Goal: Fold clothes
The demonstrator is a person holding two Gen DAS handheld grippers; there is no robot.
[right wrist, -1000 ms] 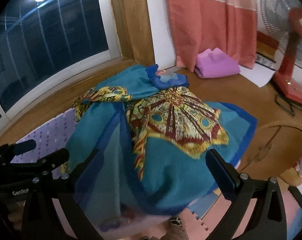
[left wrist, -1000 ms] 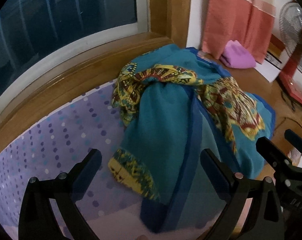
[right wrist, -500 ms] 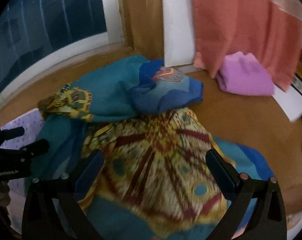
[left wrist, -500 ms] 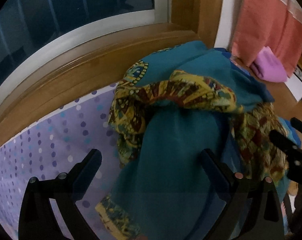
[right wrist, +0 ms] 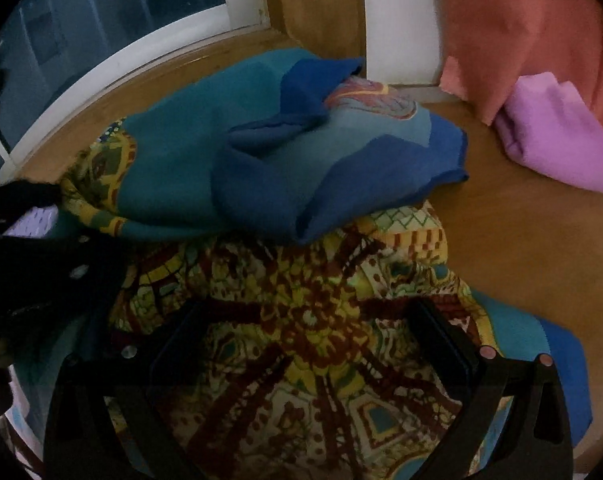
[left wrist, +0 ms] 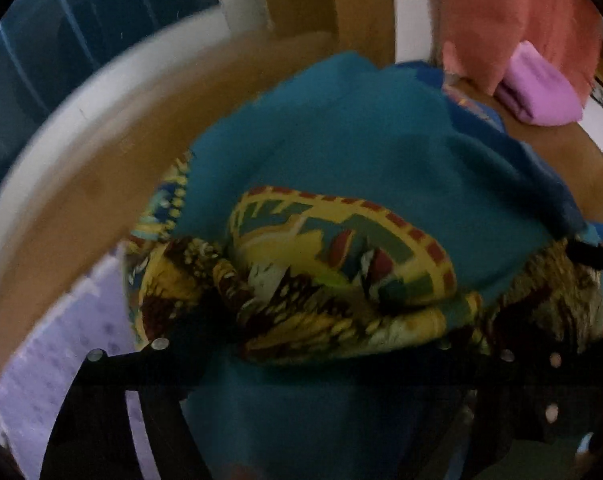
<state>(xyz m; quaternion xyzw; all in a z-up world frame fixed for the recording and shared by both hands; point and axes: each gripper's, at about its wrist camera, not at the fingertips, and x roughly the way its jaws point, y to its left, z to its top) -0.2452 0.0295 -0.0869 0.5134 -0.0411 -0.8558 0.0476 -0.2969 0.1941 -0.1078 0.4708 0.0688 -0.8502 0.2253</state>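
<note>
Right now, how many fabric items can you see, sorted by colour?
Teal and blue patterned cloth: 1
Purple folded cloth: 1
Coral curtain: 1
Total: 3

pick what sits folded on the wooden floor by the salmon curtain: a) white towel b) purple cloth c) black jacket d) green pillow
b: the right wrist view shows a folded purple cloth on the wooden floor at the foot of the salmon curtain, apart from the teal patterned garment.
</note>
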